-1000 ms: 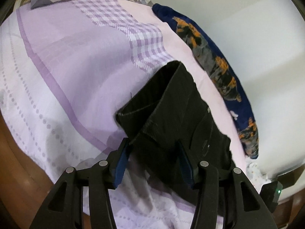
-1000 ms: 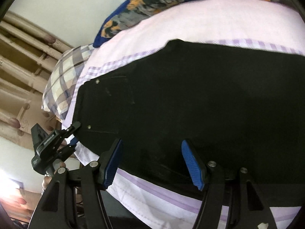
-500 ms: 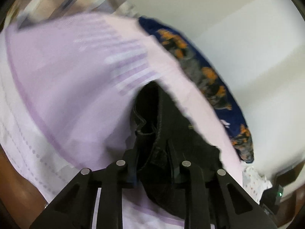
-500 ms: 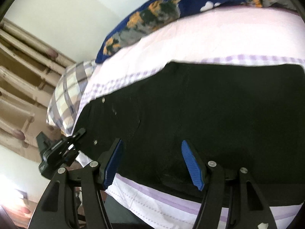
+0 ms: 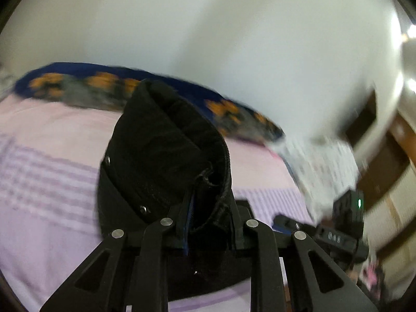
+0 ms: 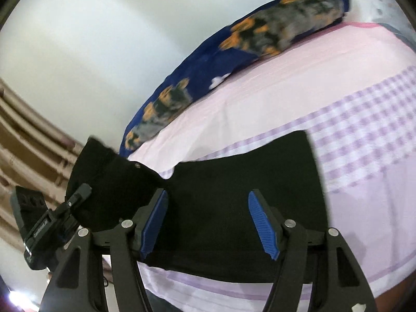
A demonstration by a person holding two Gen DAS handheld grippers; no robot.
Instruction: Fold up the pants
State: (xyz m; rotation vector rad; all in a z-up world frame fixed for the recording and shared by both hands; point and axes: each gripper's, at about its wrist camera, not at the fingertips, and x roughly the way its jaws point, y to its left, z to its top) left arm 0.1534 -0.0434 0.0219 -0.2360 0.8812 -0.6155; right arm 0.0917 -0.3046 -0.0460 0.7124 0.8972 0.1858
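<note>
Black pants (image 6: 234,182) lie flat on the pink and lilac bed sheet (image 6: 312,78). My left gripper (image 5: 208,208) is shut on one end of the pants (image 5: 166,150), the end with metal rivets, and holds it bunched and raised off the sheet. In the right wrist view this lifted end (image 6: 104,179) hangs at the left, above the left gripper (image 6: 52,223). My right gripper (image 6: 208,221) hovers open over the flat part of the pants, nothing pressed between its blue pads (image 6: 153,223).
A dark blue pillow with orange and grey print (image 6: 260,31) lies along the bed's far side by the white wall. A wooden headboard (image 6: 20,140) stands at the left. In the left wrist view, white cloth (image 5: 319,161) and brown furniture (image 5: 384,171) show at the right.
The left gripper closed on the end of the pants, then lifted and swung it up with a roll. The right gripper moved along the pants and stayed open.
</note>
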